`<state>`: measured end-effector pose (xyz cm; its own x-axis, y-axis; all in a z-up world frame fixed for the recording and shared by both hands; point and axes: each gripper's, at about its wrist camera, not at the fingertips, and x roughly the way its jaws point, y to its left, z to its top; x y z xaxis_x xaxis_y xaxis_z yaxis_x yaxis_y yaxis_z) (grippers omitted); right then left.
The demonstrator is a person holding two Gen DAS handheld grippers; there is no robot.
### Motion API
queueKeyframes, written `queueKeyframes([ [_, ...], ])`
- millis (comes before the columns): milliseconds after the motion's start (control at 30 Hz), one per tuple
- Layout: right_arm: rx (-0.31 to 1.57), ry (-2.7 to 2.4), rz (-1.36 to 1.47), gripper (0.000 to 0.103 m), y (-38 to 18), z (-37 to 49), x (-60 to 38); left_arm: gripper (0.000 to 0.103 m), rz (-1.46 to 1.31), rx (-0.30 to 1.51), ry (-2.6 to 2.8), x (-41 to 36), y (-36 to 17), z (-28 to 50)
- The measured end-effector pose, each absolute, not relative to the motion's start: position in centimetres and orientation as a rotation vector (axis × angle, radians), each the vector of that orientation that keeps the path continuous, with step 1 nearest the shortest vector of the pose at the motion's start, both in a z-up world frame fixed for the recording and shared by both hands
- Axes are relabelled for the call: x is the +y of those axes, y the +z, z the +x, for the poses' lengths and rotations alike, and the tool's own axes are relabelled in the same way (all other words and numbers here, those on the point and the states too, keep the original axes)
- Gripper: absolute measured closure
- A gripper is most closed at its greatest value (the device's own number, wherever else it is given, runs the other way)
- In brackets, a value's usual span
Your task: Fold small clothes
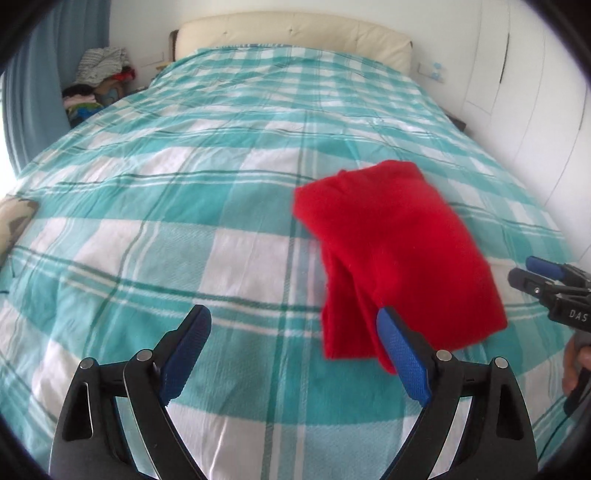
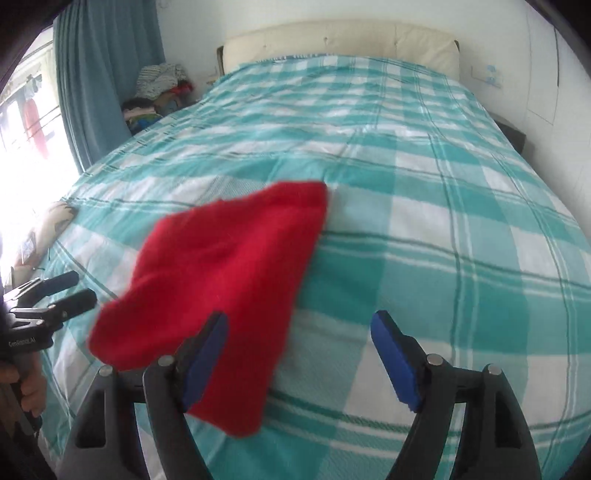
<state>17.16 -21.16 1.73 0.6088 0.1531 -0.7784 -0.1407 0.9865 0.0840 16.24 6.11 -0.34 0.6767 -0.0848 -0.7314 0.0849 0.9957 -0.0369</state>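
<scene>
A bed (image 1: 184,192) covered with a teal-and-white checked spread fills both views, its cream headboard (image 1: 295,33) at the far end against a white wall. A folded red garment (image 1: 399,251) lies on the spread in the near half of the bed, closer to the foot edge than to the headboard; its outline is blurred in both views, so whether it lies fully flat cannot be told.

The left gripper (image 1: 293,350) stands with its jaws wide apart and nothing between the blue pads; its right-side finger overlaps the near edge of the red garment in the left wrist view, though contact cannot be confirmed. The right gripper (image 2: 299,358) likewise has its jaws spread with no cloth between them, and its left-side finger crosses in front of the garment's near corner. Each gripper appears at the side edge of the other's view, held by a hand (image 2: 26,387).

Beyond the bed's far left corner, a heap of mixed clothes (image 1: 99,77) sits beside a blue curtain (image 1: 40,74). At the bed's left edge a patterned cushion (image 1: 16,218) is partly visible. White cupboard doors (image 1: 524,74) line the wall along the right edge.
</scene>
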Motion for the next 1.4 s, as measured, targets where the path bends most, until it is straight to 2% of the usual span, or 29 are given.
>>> queueKeyframes([
  [67, 0.886, 0.168, 0.017, 0.023, 1.8, 14.6, -21.6, 0.002, 0.071, 0.766, -0.037, 5.4, 0.6, 14.1],
  [267, 0.787, 0.14, -0.021, 0.005, 5.5, 8.1, -20.6, 0.0, 0.142, 0.633, 0.045, 3.4, 4.3, 8.8],
  [333, 0.777, 0.142, -0.034, 0.005, 6.6, 6.5, -20.1, 0.0, 0.143, 0.611, 0.032, 2.9, 5.0, 7.3],
  [533, 0.776, 0.153, -0.069, 0.005, 8.7, 3.3, -18.6, 0.0, 0.119, 0.725, -0.013, 1.4, 5.5, 4.9],
  [1400, 0.777, 0.069, -0.099, 0.005, 11.1, -0.8, -17.0, 0.0, 0.072, 0.688, -0.023, 0.5, 8.2, 0.6],
])
